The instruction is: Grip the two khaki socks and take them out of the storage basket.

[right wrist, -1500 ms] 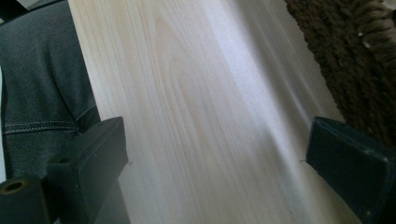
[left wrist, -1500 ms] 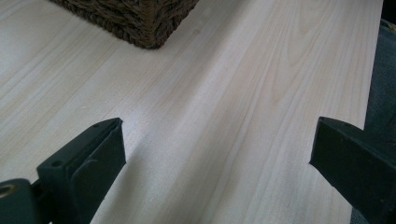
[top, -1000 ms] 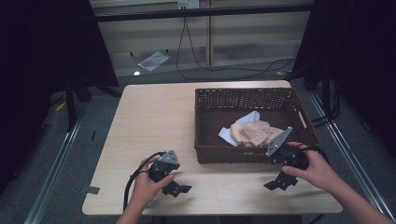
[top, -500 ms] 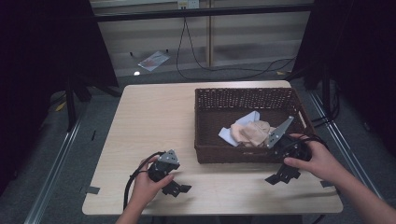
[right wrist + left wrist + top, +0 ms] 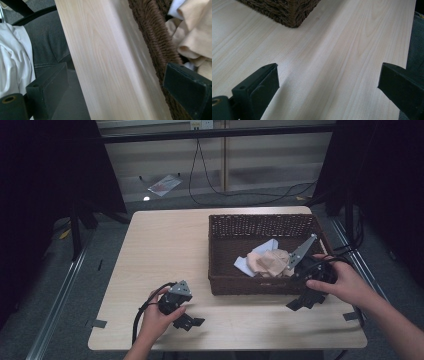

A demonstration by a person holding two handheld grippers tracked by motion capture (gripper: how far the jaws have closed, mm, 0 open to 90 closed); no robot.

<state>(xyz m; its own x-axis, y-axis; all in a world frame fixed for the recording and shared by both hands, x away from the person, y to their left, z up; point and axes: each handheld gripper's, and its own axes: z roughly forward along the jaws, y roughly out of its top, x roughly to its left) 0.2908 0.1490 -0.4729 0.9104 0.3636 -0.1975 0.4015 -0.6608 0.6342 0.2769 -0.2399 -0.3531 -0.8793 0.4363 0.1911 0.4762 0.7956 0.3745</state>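
A dark woven basket (image 5: 222, 255) sits on the right half of the light wooden table (image 5: 165, 250). Inside it lie a crumpled beige cloth (image 5: 270, 262) and a pale blue-white cloth (image 5: 262, 247). My right gripper (image 5: 301, 302) hovers at the basket's front right corner, tilted, with its jaws open. In the right gripper view its jaws (image 5: 115, 87) straddle the basket wall (image 5: 155, 45), and the beige cloth (image 5: 197, 32) shows beyond it. My left gripper (image 5: 191, 321) rests low near the table's front edge, open and holding nothing. The basket corner (image 5: 284, 12) lies ahead of the left gripper (image 5: 328, 82).
Black frame posts stand at both sides of the table. Cables and a sheet of paper (image 5: 162, 184) lie on the floor behind it. The person's lap and white shirt (image 5: 12, 57) show past the table's near edge.
My right gripper has risen and tipped toward the basket's front right corner. The left gripper has not moved.
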